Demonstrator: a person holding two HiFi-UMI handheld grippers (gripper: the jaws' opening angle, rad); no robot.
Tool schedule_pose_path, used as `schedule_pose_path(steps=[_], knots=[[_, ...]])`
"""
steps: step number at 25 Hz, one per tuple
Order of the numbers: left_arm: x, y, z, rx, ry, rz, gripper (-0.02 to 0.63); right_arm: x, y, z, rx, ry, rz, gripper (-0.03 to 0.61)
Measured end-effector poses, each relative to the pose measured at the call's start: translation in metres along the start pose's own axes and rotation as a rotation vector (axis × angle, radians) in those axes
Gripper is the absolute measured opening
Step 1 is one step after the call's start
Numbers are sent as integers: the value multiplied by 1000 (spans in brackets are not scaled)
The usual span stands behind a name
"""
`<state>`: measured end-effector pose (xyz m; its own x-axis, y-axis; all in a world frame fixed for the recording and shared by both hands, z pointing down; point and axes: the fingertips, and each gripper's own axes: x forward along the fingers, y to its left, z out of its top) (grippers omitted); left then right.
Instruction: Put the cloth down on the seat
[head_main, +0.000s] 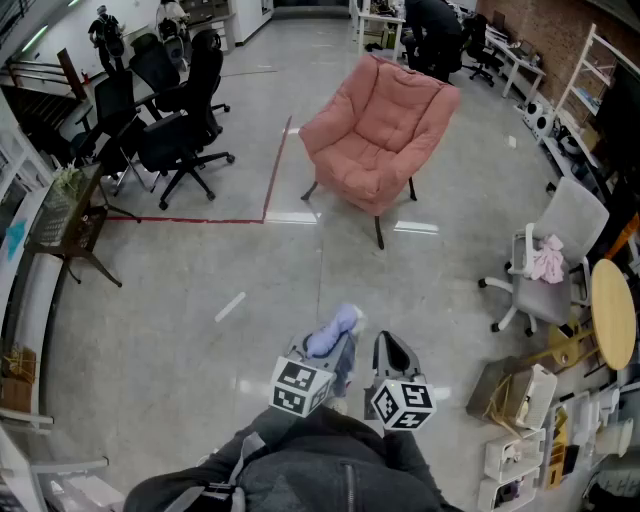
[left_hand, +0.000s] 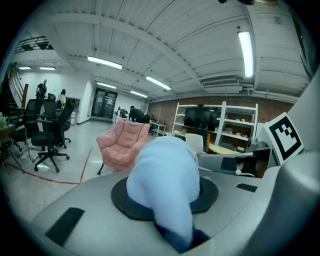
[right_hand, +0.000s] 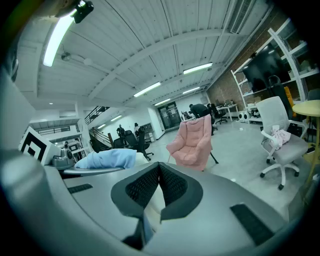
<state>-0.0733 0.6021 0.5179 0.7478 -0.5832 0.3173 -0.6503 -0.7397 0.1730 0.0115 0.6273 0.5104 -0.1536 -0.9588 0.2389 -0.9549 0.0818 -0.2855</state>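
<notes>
My left gripper (head_main: 338, 340) is shut on a light blue cloth (head_main: 334, 329), which bulges out between its jaws (left_hand: 162, 185). It is held low in front of the person, well short of the pink padded armchair (head_main: 380, 130) that stands on the floor ahead. The armchair (left_hand: 123, 142) shows beyond the cloth in the left gripper view. My right gripper (head_main: 393, 352) hangs beside the left one, shut with nothing in its black pads (right_hand: 159, 187). From the right gripper view the cloth (right_hand: 107, 159) lies to the left and the armchair (right_hand: 192, 140) straight ahead.
Black office chairs (head_main: 175, 120) cluster at the left behind a red floor line (head_main: 270, 190). A white office chair (head_main: 550, 265) with a pink item on it, a round wooden table (head_main: 613, 315) and boxes (head_main: 520, 420) stand at the right. People are at the far back.
</notes>
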Motion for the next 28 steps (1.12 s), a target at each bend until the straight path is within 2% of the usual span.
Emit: schedule_pose_path(steps=[6, 12, 15, 20, 28], knots=[[-12, -17, -4, 21, -1, 7, 107, -12, 8, 4, -12, -6, 25, 11], [-20, -16, -6, 11, -1, 26, 107, -15, 18, 1, 19, -6, 54, 11], [-18, -15, -10, 5, 9, 26, 107, -13, 15, -6, 44, 15, 35, 12], [-2, -6, -6, 5, 16, 10, 107, 2, -2, -6, 86, 29, -15, 12], [45, 29, 11, 2, 31, -6, 107, 56, -14, 8, 80, 34, -27, 12]])
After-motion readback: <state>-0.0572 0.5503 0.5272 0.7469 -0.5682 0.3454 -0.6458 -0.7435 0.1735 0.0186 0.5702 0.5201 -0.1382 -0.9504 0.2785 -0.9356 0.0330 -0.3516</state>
